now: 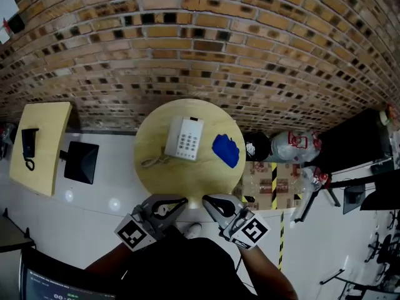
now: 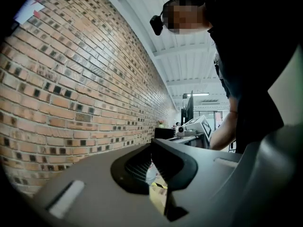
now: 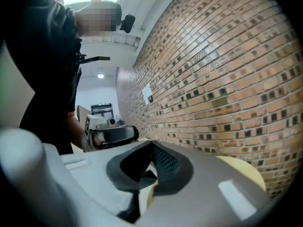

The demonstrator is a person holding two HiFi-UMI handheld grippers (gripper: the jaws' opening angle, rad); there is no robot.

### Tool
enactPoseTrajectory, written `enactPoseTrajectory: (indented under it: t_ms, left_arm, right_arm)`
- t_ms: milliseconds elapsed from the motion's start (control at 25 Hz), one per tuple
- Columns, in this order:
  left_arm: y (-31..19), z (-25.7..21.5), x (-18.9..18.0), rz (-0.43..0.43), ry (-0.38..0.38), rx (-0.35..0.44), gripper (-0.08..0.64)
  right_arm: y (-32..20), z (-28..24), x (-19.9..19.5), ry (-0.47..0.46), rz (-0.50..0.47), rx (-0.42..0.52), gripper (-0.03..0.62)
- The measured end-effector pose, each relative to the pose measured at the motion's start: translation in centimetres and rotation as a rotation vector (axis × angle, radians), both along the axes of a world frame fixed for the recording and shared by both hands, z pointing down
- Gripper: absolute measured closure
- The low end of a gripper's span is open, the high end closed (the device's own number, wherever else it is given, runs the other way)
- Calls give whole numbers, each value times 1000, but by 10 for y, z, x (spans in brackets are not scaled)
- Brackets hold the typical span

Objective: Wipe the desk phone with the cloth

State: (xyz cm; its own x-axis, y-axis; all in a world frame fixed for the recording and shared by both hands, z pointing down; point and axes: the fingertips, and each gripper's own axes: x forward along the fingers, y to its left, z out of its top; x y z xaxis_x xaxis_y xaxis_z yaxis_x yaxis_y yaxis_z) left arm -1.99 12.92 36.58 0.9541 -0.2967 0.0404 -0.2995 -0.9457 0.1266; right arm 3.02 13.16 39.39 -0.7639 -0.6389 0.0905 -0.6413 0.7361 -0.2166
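both grippers hang side by side in the head view, close to the person's body and short of the near rim of the round table (image 1: 150, 136); the left gripper (image 1: 180, 200) and the right gripper (image 1: 207, 199) each have their jaws closed tip to tip on nothing. ahead of them, near the table's middle, lies the desk phone (image 1: 185, 138), white, keypad up, its long axis running from the grippers toward the brick wall (image 1: 200, 42) with a slight lean to the right, and its cord (image 1: 152, 162) curls off the near left corner. the cloth (image 1: 225, 150), blue and crumpled, lies just right of the phone, ahead of the right gripper, not touching it. bare tabletop rings both things. well off to the left gripper's left stand a side desk (image 1: 44, 145) bearing a black handset (image 1: 28, 145) and a black panel (image 1: 81, 162); beyond the table's right edge sit plastic bags (image 1: 294, 145) and a cardboard box (image 1: 265, 183). in the left gripper view the left gripper (image 2: 152, 143) shows its jaws meeting at the tips, empty, with the brick wall (image 2: 71, 89) on its left and the right gripper (image 2: 199, 126) past them. in the right gripper view the right gripper (image 3: 152, 145) is likewise pinched closed and empty, the left gripper (image 3: 113, 134) beyond, the wall (image 3: 227, 79) to its right, and the table's rim (image 3: 248, 169) low right.
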Motion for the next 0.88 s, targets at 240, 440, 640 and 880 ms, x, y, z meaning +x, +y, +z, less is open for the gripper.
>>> enactPoseTrajectory:
  t_ms: [240, 440, 640, 880]
  left_arm:
    - [32, -3, -6, -33, 15, -2, 565]
    - [54, -5, -10, -48, 14, 9, 565]
    - [69, -13, -12, -47, 32, 19, 565]
    - [79, -26, -15, -42, 46, 41, 565]
  right_arm:
    - [35, -14, -18, -13, -40, 36, 591]
    - [56, -25, -25, -18, -39, 70, 591]
    - [69, -41, -36, -32, -56, 95, 591]
    - [77, -53, -43, -23, -55, 133, 591]
